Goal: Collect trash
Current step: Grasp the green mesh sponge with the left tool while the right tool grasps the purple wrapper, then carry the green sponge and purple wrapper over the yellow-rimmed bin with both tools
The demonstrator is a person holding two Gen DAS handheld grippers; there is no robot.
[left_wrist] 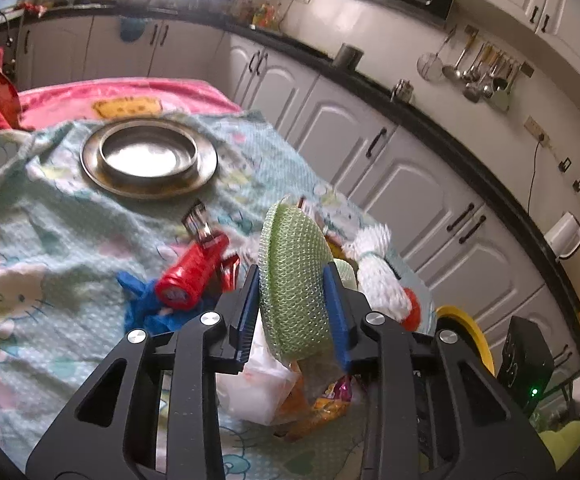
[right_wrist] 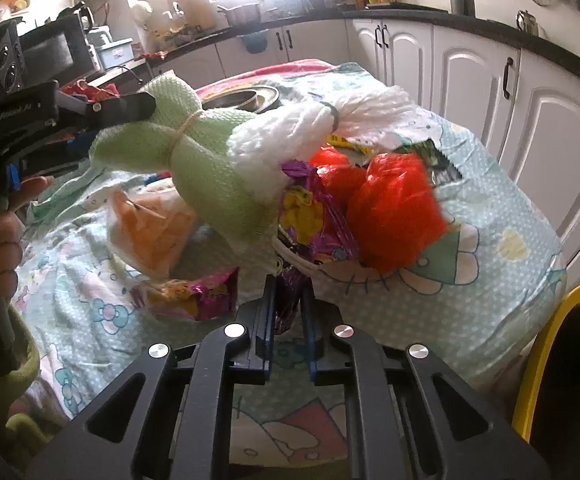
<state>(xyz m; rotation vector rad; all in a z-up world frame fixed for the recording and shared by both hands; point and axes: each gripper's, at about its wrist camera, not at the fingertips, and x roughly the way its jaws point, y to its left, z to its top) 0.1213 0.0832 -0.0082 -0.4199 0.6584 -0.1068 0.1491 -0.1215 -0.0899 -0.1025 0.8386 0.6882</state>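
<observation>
- Your left tongs (left_wrist: 293, 284) are closed onto a green knitted cloth (left_wrist: 294, 276), its mesh bulging between the two blue pads and lifted clear of the bedding; from the right wrist view the same cloth (right_wrist: 206, 168) is tied with a pale band and joined to a white tasselled bundle (right_wrist: 322, 120).
- Your right tongs (right_wrist: 288, 312) are nearly closed, pinching a purple and yellow foil wrapper (right_wrist: 310, 216) that runs up toward a red plastic bag (right_wrist: 394, 208).
- Just under the left tongs lie a white plastic bag (left_wrist: 258, 384) and crumpled orange wrappers (left_wrist: 322, 404).
- Left of them on the printed blue cloth (left_wrist: 70, 248) rests a red cylinder-shaped tube (left_wrist: 194, 272) over blue scrap (left_wrist: 146, 304); motion blur keeps you from reading what it is.
- A second purple wrapper (right_wrist: 202, 296) and an orange bag (right_wrist: 154, 232) lie beside the right tongs.
- Farther back stands a steel plate (left_wrist: 148, 158).
- A yellow-rimmed bin (right_wrist: 546, 360) sits at the right edge, past the cloth.
</observation>
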